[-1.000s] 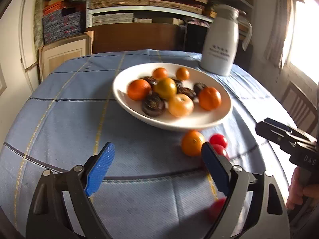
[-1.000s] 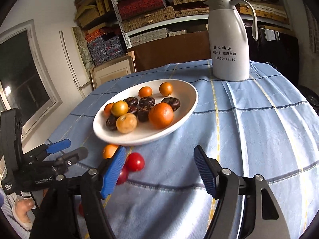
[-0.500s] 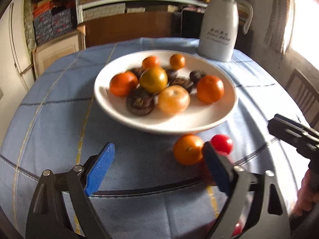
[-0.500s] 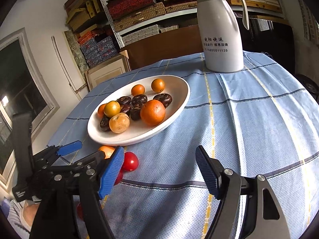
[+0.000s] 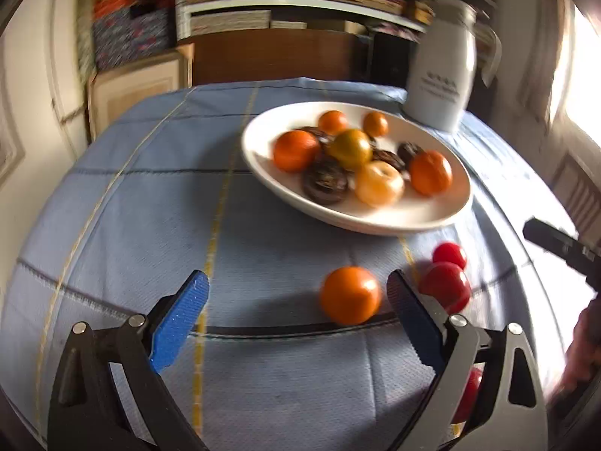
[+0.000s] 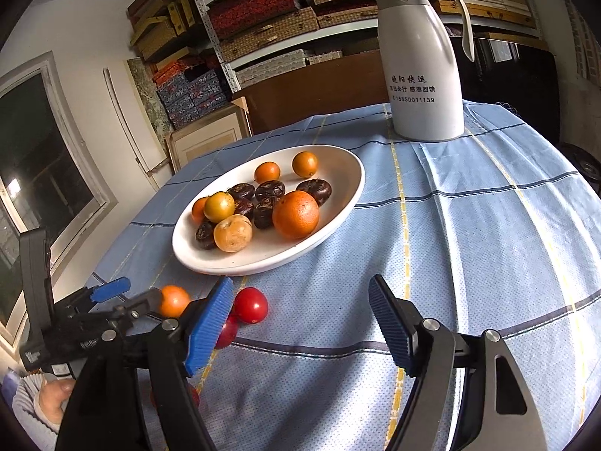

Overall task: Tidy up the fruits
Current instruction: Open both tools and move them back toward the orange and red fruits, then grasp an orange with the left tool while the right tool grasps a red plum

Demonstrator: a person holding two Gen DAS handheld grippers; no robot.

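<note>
A white plate holds several oranges and dark fruits. A loose orange lies on the blue cloth in front of it, between my left gripper's open fingers, close to the right finger. Two red tomatoes lie just right of it; a third is partly hidden behind the left gripper's right finger. My right gripper is open and empty, with the tomatoes at its left finger. The left gripper also shows in the right wrist view.
A white thermos jug stands behind the plate at the table's far side. The round table has a blue checked cloth. Shelves with boxes and a wooden cabinet stand behind it.
My left gripper has shifted so that the loose orange now lies between its fingers, near the right one. The right gripper has hardly moved.
</note>
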